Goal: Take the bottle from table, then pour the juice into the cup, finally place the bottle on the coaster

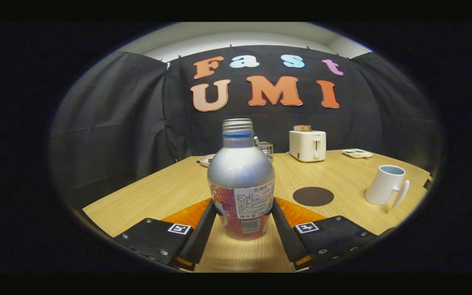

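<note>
A silver bottle (241, 172) with a red label and a bare threaded neck stands upright between my fingers. Both fingers of my gripper (244, 203) press on its lower sides, so the gripper is shut on it. Its base is at the wooden table (170, 188), and I cannot tell whether it rests there or hangs just above. A dark round coaster (313, 196) lies on the table just beyond my right finger. Further right of the coaster stands a white cup (384, 184), its handle turned toward me.
A white toaster (307, 145) with bread in it stands at the table's far edge. A small tray (357, 153) lies to its right. A glass holder (265, 149) and a plate (206, 159) sit behind the bottle. Black cloth walls close in the table.
</note>
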